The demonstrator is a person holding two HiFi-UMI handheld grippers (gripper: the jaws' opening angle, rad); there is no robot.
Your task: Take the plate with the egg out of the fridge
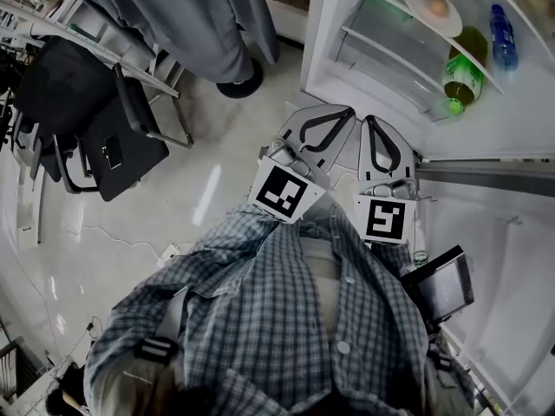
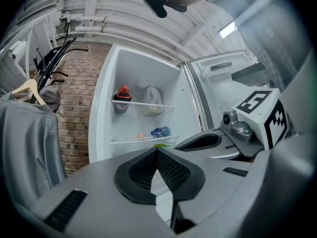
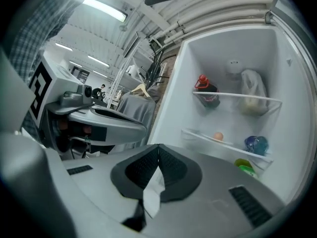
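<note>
The fridge [image 1: 347, 24] stands open at the upper right of the head view. A white plate [image 1: 431, 7] carrying a brown egg [image 1: 439, 7] rests on a glass shelf inside. The egg [image 2: 141, 135] also shows on the lower shelf in the left gripper view, and the egg [image 3: 218, 136] again in the right gripper view. My left gripper [image 1: 346, 111] and right gripper [image 1: 371, 120] hang side by side close to my chest, well short of the fridge. Both are shut with nothing between the jaws, seen at the left gripper [image 2: 157, 150] and right gripper [image 3: 158, 147].
A green bottle [image 1: 464, 63] and a blue bottle [image 1: 503, 33] lie near the plate. A red-capped dark bottle [image 3: 205, 93] and a white bag [image 3: 252, 98] sit on the upper shelf. The fridge door [image 1: 486, 206] swings out at right. A person's leg [image 1: 217, 33] and a black chair [image 1: 95, 137] stand left.
</note>
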